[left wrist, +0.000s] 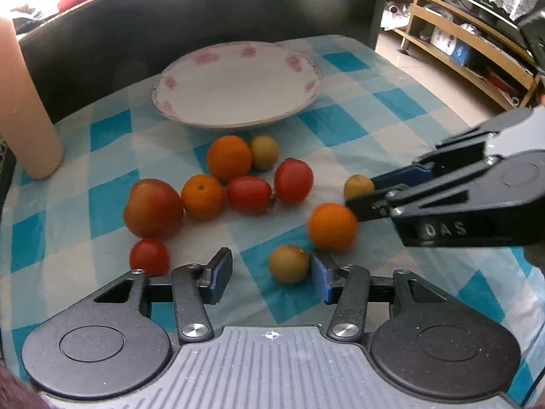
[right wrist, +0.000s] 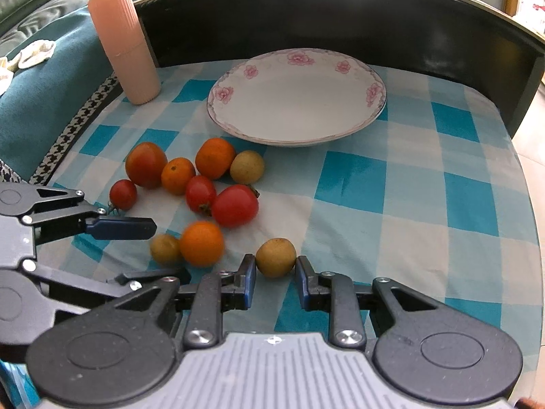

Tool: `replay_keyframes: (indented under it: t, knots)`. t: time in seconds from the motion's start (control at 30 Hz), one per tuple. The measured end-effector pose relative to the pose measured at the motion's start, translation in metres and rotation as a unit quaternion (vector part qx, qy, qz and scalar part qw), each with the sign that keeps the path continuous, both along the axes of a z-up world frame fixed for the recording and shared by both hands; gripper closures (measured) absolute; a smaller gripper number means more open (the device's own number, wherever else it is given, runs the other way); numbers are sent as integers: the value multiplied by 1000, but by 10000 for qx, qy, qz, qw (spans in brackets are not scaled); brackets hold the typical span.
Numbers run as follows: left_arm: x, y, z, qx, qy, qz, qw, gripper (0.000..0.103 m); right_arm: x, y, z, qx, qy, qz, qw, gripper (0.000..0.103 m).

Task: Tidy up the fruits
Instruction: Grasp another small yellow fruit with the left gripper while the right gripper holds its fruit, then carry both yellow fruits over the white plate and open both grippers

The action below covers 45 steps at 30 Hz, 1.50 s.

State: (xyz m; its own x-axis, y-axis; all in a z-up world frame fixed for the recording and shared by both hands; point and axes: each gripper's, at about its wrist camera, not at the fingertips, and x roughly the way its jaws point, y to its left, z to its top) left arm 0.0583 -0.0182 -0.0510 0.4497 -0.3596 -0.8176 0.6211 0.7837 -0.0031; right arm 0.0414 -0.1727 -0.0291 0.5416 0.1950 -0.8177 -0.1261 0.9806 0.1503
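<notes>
A small yellow-brown fruit lies on the checked cloth between the fingers of my left gripper. It touches the right pad, with a clear gap to the left pad, so the jaws stand open. My right gripper is shut on another small yellow-brown fruit, low over the cloth. From the left wrist view that right gripper comes in from the right with its fruit. An orange sits between the two grippers. The flowered plate stands behind, with nothing on it.
A cluster of tomatoes and oranges with one more yellow fruit lies in front of the plate. A pink ribbed tumbler stands at the back left. A dark curved board walls the far edge.
</notes>
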Motion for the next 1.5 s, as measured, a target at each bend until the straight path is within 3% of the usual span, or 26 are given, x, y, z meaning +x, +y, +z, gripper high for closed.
replay_keyframes:
  t: [0.1, 0.2, 0.77, 0.83, 1.13, 1.5]
  knots:
    - [-6, -6, 0, -19, 1, -111, 9999, 46, 1, 0, 0, 21, 9, -12, 10000, 62]
    - [-14, -12, 0, 86, -130, -231, 9996, 55, -1, -1, -1, 2, -13, 16, 10000, 62]
    - [-21, -12, 0, 127, -82, 48, 9999, 63, -7, -3, -1, -98, -119, 12, 9999, 62]
    - [-21, -12, 1, 150, -85, 47, 9998, 70, -7, -3, -1, -138, -128, 51, 9998, 62]
    - [-21, -9, 6, 83, -6, 111, 9999, 71, -8, -2, 1, -128, -144, 51, 9998, 62]
    - [-3, -2, 28, -248, -89, 431, 9987, 71, -7, 1, 26, -111, -552, -38, 9984, 63]
